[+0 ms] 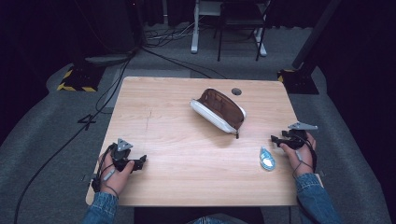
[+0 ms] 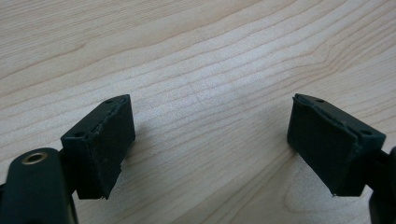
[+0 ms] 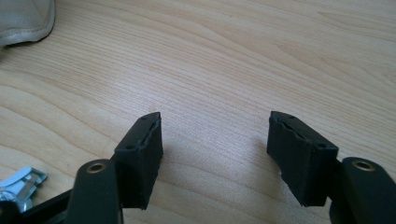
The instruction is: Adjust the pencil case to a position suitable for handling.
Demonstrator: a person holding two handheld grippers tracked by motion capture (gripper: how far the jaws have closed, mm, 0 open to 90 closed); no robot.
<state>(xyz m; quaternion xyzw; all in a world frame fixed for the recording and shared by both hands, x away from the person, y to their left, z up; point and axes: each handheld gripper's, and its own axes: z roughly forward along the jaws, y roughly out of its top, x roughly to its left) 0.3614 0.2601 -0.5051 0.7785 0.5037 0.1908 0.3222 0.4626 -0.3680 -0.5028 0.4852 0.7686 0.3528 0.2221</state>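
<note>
On the table (image 1: 187, 154), ahead of both pairs of jaws, the pouch (image 1: 218, 109) is lying on its side with its brown inside showing and its zipper open. It is sitting well apart from the left gripper (image 1: 140, 162) and nearer to the right gripper (image 1: 275, 140). In the right gripper view a pale corner of the pouch (image 3: 23, 21) is appearing far ahead and to the left of the jaws. The left gripper (image 2: 210, 140) is resting low over bare wood, its jaws standing spread with nothing between them. The right gripper (image 3: 215, 144) is also holding its jaws spread and empty. The clip (image 1: 267, 158), small and bluish, is lying just beside the right gripper; in its view the clip (image 3: 18, 184) is sitting left of the left jaw, not touching it.
</note>
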